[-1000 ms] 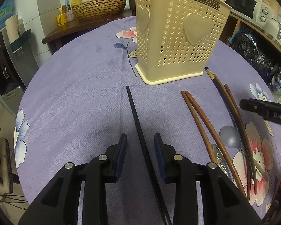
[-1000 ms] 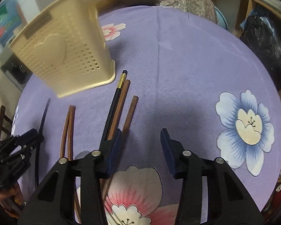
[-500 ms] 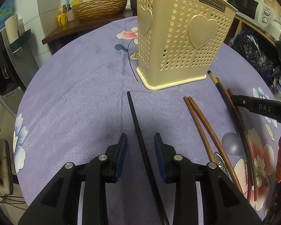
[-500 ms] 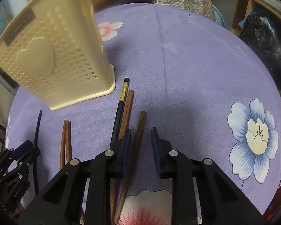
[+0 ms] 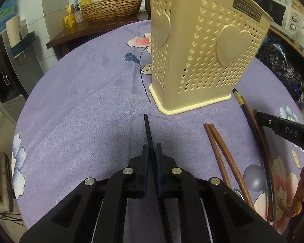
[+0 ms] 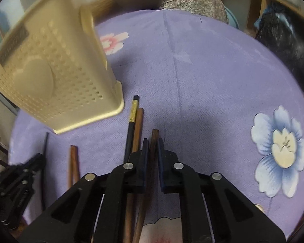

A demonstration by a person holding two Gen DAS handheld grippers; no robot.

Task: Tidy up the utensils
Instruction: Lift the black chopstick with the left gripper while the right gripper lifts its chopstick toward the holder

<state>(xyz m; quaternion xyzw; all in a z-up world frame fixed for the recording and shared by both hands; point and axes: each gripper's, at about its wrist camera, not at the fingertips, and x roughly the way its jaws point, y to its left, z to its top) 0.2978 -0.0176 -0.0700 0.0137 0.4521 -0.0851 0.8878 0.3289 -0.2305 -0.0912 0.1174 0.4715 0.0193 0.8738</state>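
Round table under purple flowered cloth (image 5: 81,105), kitchen shelves behind; left tongs (image 5: 151,151) clamped on black chopstick (image 5: 147,125), right tongs (image 6: 152,147) on brown chopstick (image 6: 154,135).

Tiled wall (image 5: 50,4), wooden counter (image 5: 87,30) with wicker basin (image 5: 111,8), shelved appliances (image 5: 289,18).

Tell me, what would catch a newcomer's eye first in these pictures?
Probably the tall cream basket with heart cutouts, standing on the purple flowered tablecloth. In front of it, the left gripper is shut on a black chopstick and the right gripper on a brown chopstick, with more chopsticks lying between them.
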